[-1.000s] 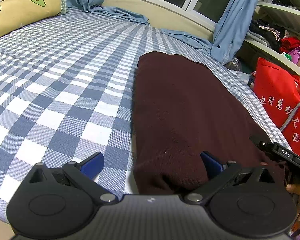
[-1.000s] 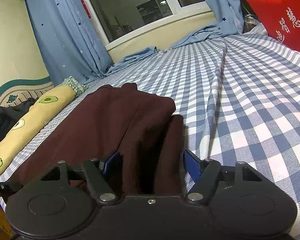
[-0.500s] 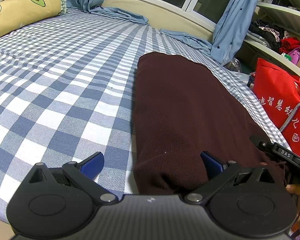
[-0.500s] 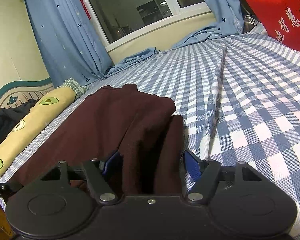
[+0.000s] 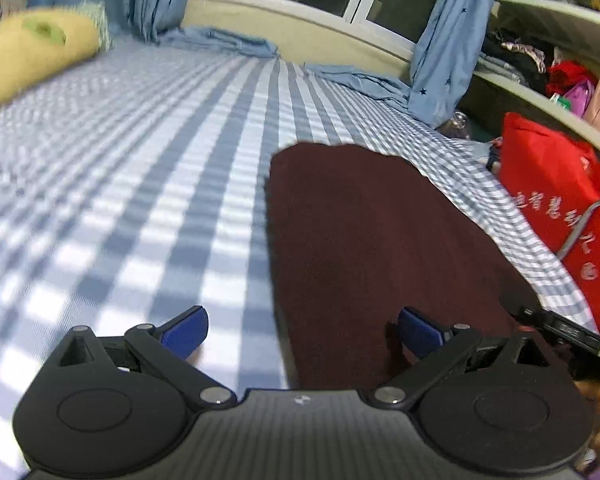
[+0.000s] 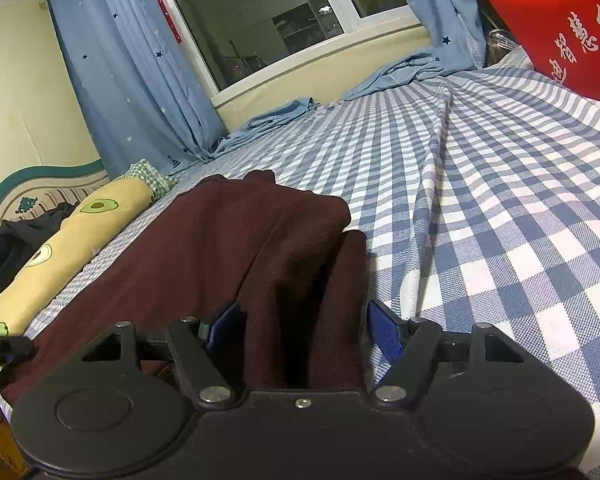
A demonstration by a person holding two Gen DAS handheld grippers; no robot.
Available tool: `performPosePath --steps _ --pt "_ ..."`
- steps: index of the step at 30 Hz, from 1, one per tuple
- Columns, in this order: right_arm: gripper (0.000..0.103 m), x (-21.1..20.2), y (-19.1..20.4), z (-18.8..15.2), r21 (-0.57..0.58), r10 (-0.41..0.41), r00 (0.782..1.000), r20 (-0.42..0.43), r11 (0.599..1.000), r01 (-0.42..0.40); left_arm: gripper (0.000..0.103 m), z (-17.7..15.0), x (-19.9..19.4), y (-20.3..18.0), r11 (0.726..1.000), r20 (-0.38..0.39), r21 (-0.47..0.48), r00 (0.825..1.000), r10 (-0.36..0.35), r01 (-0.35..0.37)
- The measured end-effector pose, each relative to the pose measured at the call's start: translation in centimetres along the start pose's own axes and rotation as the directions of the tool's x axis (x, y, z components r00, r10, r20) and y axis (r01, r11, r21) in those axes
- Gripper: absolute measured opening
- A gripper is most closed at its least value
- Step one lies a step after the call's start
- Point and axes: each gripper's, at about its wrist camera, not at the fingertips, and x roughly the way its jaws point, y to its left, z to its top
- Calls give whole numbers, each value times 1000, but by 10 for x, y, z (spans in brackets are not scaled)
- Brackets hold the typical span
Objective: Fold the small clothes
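A dark maroon garment (image 5: 372,240) lies flat along the right side of the blue-and-white checked bed sheet (image 5: 160,200). My left gripper (image 5: 302,332) hovers open above the garment's near left edge; one pad is over the sheet, the other over the cloth, and nothing is held. In the right wrist view the maroon garment (image 6: 220,248) is bunched into upright folds. My right gripper (image 6: 304,328) stands open around one fold, with a small gap showing at its right pad (image 6: 384,334). The right gripper's body (image 5: 560,330) shows at the left view's right edge.
A yellow avocado-print bolster (image 6: 60,252) lies along the bed's far side by the headboard. A red bag (image 5: 560,208) stands beside the bed edge. Blue curtains (image 6: 132,80) hang at the window, their ends resting on the sheet. Shelves with clothes (image 5: 540,64) stand beyond.
My left gripper has lifted and drawn back from the garment's near edge, still open; its view is now blurred. The right gripper and the fold between its jaws have not moved.
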Motion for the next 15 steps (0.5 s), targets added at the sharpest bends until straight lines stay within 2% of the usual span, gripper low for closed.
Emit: performPosePath --steps 3,7,15 --pt "73 1 -1 0 6 5 1000 2 1000 -5 102 17 8 -5 999 -8 35 1000 18 -18" --pt "73 3 -1 0 14 13 1000 4 1000 -13 102 35 25 -12 997 -37 73 999 8 -6" --pt "74 4 -6 0 30 26 1000 10 999 -27 102 39 51 -21 993 -101 102 994 -43 53"
